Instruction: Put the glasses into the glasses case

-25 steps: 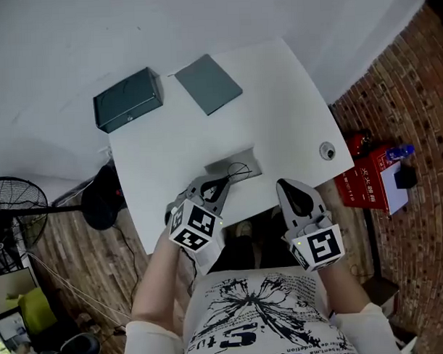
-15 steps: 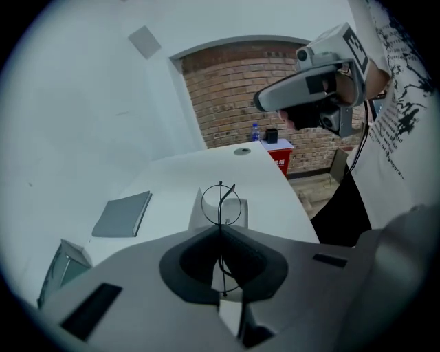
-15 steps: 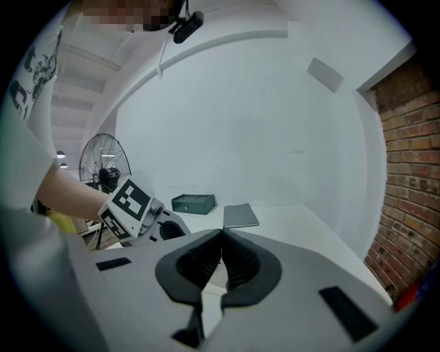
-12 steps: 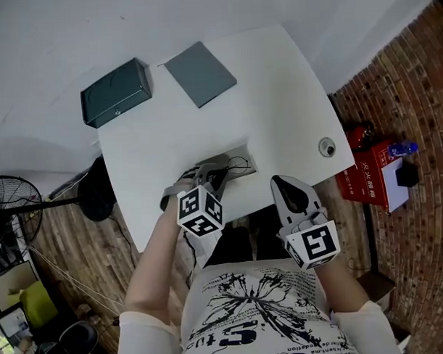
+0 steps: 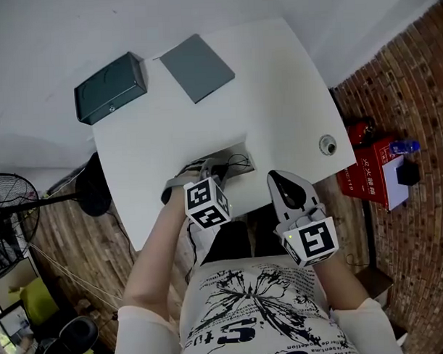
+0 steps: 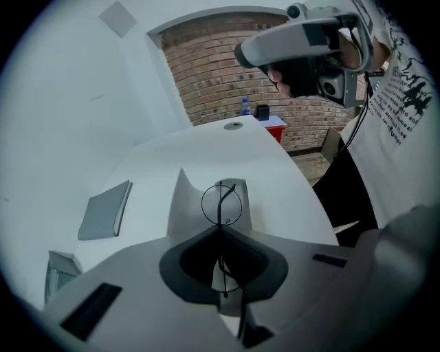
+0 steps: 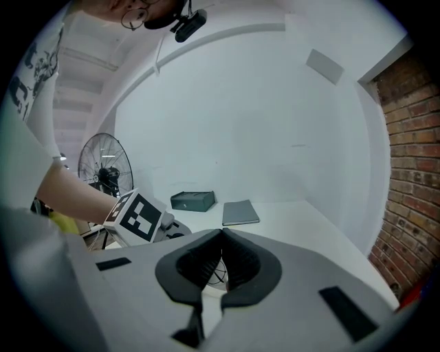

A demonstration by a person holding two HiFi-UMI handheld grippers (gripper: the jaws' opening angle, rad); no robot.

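Observation:
Thin round wire glasses (image 5: 234, 166) (image 6: 221, 204) are at a pale grey cloth (image 5: 239, 154) (image 6: 180, 199) near the table's front edge. My left gripper (image 5: 210, 170) (image 6: 221, 231) points steeply down, shut on the glasses' thin frame; the wire runs through its closed tips. The dark green glasses case (image 5: 109, 88) (image 7: 193, 200) stands closed at the table's far left corner. My right gripper (image 5: 280, 180) (image 7: 221, 234) hovers just off the front edge, right of the glasses, its jaws shut with nothing in them.
A flat grey notebook-like pad (image 5: 197, 57) (image 6: 104, 208) (image 7: 240, 212) lies at the back of the white table (image 5: 277, 98). A round metal fitting (image 5: 327, 146) sits near the right edge. On the floor are a red box (image 5: 374, 176) and a fan (image 5: 12, 209).
My left gripper has sunk toward the table and rolled, still holding the glasses. The right gripper has dropped slightly.

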